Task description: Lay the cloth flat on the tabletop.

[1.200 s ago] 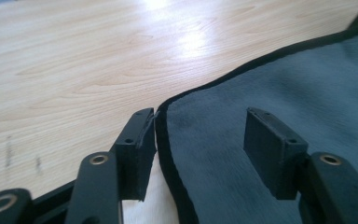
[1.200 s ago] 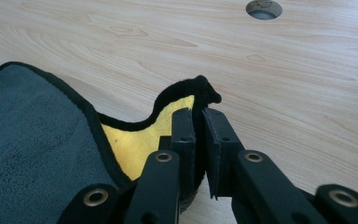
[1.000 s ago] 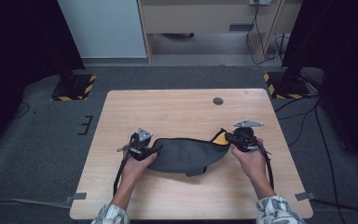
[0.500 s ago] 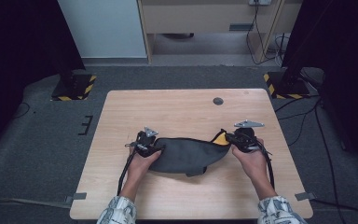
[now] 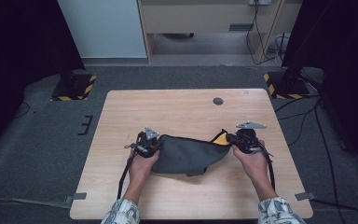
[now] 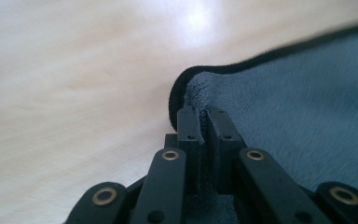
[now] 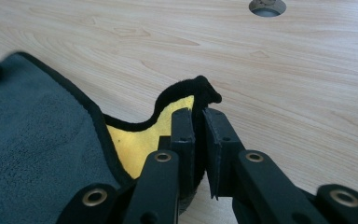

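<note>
Left claw (image 5: 150, 145) has just been closing; right claw (image 5: 243, 140) clamped tight.

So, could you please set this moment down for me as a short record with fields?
Surface: light wooden table
Item: dark grey terry cloth with black edging and a yellow underside, lying rumpled
Left gripper: jaws have just been closing; now shut on the cloth's left corner
Right gripper: shut on the right corner, yellow side showing
Also on the table: round hole, far right
</note>
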A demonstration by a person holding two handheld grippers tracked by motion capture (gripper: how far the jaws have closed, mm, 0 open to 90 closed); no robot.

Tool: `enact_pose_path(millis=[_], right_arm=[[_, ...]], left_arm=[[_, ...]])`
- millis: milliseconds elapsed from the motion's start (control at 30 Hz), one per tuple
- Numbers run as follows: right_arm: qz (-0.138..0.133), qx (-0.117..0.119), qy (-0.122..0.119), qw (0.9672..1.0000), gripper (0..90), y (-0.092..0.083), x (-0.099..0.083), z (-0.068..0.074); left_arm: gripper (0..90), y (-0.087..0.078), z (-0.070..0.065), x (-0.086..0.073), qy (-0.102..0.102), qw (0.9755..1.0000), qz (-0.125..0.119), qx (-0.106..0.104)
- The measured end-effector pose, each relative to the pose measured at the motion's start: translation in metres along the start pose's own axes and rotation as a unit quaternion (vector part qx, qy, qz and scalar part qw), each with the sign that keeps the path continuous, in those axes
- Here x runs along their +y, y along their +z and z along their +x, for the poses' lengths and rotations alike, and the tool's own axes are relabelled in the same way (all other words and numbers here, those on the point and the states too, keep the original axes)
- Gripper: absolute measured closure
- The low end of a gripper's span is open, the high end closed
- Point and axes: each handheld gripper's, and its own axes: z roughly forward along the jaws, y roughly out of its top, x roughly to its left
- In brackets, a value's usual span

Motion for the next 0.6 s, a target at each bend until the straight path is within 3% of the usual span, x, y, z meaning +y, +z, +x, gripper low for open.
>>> enact_pose_path(millis=[67, 333, 600], right_arm=[[-0.001, 0.001, 0.006, 1.0000, 82.8, 0.000, -0.001, 0.000], [-0.028, 0.009, 0.024, 0.9993, 82.9, -0.016, 0.004, -0.003], [-0.064, 0.009, 0.025, 0.9976, 83.0, -0.038, 0.017, -0.004]], left_arm=[[84.6, -0.009, 0.001, 0.004, -0.004, 0.9997, -0.021, 0.007], [85.1, -0.043, -0.002, 0.025, 0.014, 0.9981, -0.059, 0.012], [85.1, -0.058, -0.005, 0.048, 0.025, 0.9963, -0.081, 0.014]])
